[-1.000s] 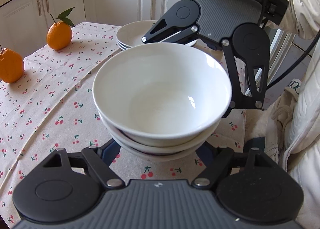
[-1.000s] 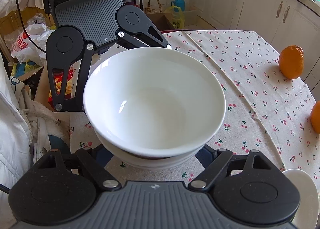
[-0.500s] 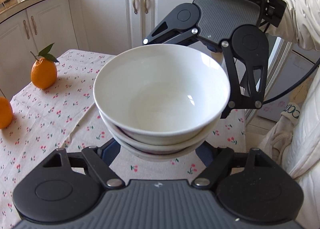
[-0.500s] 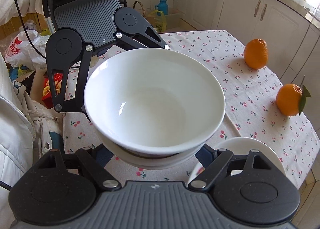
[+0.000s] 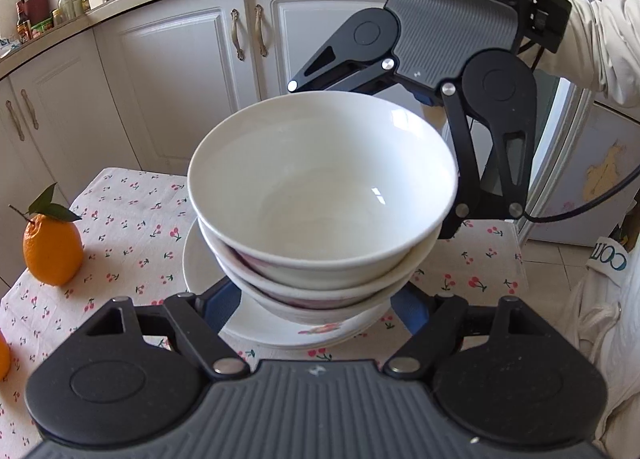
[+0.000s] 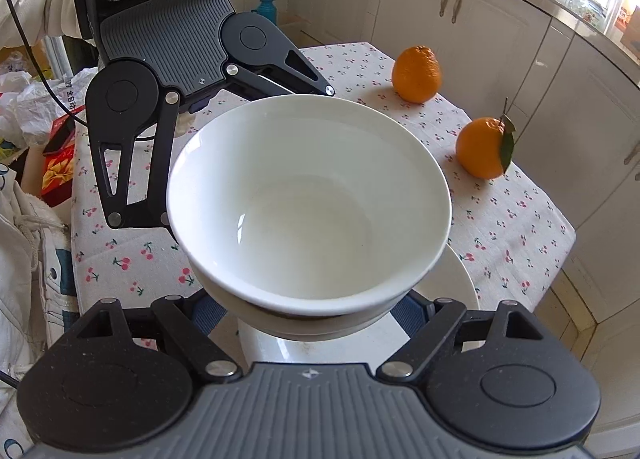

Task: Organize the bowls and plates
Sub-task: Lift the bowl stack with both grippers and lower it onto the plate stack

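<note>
The table, under its cherry-print cloth, fills the lower half of both views, with white kitchen cabinets behind it at twelve o'clock. On the cloth lies a stack of white plates, directly beneath the load in both wrist views. Above those plates hangs the stack of bowls, three nested as far as the rims show, the lowest one carrying a pink pattern. It sits dead centre in each view and looks clear of the plates, though the gap is hard to judge.

The left gripper cradles the stack from six o'clock in its own view, its fingers spread around the lowest bowl's base; the right gripper does the same from the opposite side. Each pair of fingers seems pressed against the bowls, carrying them together, though the contact itself is hidden under the rims.

Two oranges stand apart at one and two o'clock in the right view.

By my reading the bowls are already nested and brought over the plates; what is left is lowering them onto the plates and letting go
</note>
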Tool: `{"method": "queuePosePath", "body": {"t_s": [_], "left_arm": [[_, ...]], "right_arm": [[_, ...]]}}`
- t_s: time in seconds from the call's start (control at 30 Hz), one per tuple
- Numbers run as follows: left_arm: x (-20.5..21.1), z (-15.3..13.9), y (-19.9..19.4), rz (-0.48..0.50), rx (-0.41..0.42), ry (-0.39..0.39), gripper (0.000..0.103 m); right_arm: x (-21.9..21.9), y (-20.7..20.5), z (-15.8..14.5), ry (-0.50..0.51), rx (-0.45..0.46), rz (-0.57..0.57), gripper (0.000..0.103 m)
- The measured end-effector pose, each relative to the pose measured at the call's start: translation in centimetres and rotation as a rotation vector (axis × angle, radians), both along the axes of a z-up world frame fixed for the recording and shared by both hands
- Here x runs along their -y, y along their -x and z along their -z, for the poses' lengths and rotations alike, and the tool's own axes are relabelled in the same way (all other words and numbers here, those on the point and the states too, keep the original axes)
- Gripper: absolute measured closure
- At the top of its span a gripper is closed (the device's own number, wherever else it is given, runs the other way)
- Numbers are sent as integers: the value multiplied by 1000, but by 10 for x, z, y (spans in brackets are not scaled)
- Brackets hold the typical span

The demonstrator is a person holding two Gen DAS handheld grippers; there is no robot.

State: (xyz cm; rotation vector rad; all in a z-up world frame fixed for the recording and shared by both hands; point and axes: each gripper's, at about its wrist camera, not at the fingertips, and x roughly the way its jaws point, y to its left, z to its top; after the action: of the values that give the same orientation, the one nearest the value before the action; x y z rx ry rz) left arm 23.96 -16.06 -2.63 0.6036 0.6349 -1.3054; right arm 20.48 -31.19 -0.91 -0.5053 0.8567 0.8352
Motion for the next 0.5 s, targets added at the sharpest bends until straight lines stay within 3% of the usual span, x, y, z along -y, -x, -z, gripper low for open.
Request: {"method": "queuePosePath", "body": {"t_s": [0.5], "left_arm": [[28, 25, -23, 12, -32, -29, 22]], "right_arm": [[26, -18, 23, 1, -42, 55, 14]]}}
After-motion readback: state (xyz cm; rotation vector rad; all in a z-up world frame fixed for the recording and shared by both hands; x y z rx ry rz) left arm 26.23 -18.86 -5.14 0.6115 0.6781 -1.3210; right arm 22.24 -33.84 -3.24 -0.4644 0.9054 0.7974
